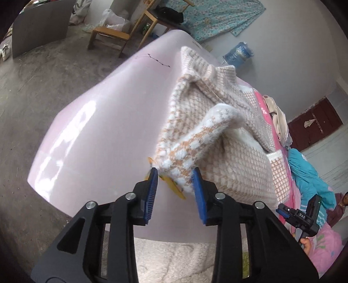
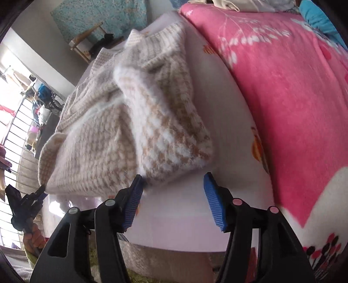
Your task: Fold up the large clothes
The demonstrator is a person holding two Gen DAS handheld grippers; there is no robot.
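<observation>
I've got the sweater (image 1: 219, 139) in front of me, a fuzzy cream-and-tan checked knit, bunched and partly folded on the pale pink surface (image 1: 104, 130). It sits toward the right side of that surface, near the pink flowered blanket (image 2: 282, 91) that runs alongside.

My left claw (image 1: 175, 174) is spread wide, blue pads apart, and a fluffy corner of the sweater lies between the tips. The right-hand pad (image 1: 199, 191) looks to be touching the knit; the left-hand one sits just beside it, not pressing. A small yellow tag (image 1: 171, 185) pokes out under that corner.

Over on the right wrist view, my right claw (image 2: 174, 178) is also spread wide, gripping nothing. Its left-hand pad (image 2: 133, 200) is right at the edge of the folded flap, just brushing the fuzz as far as I can tell; the other pad hangs over bare surface, apart from the cloth.

The ribbed collar (image 2: 156, 43) lies at the far end. From the left view I can see the right claw low at the surface's right edge, and from the right view the left one sits by the sweater's near left corner.

Beyond the surface: a wooden chair (image 1: 121, 30) on the concrete floor (image 1: 43, 87), and a teal patterned cloth (image 1: 219, 15) at the back.
</observation>
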